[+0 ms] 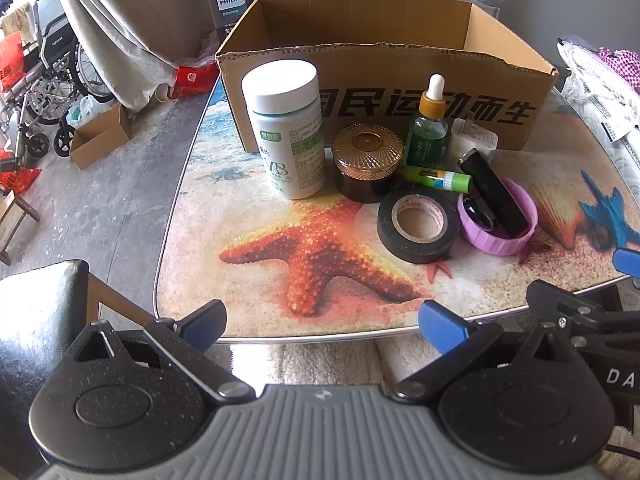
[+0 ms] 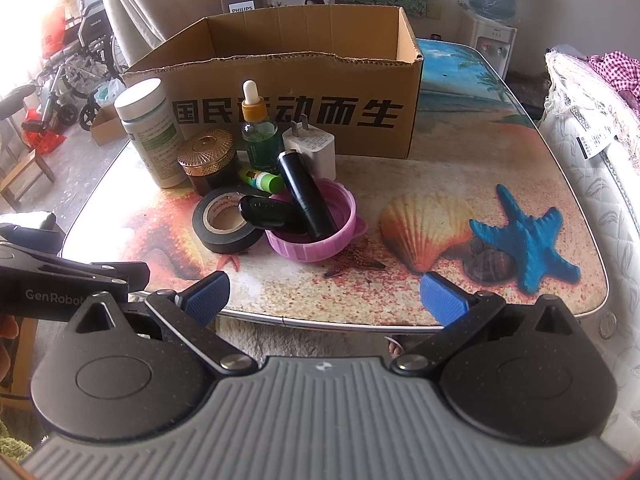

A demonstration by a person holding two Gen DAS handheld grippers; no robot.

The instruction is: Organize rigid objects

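Both grippers (image 1: 322, 322) (image 2: 324, 298) agape, well short of tape roll (image 1: 418, 226)

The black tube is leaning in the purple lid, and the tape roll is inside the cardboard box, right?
Not quite. The black tube does lean in the purple lid, but the tape roll lies on the table in front of the cardboard box, not inside. The right wrist view shows it.

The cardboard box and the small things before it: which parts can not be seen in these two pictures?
- Cardboard box floor: both views, hidden by its front wall.
- Charger in left view: mostly behind the dropper bottle and black tube.
- Green stick in right view: partly covered by the tube.
- White bottle label: print too small to read.
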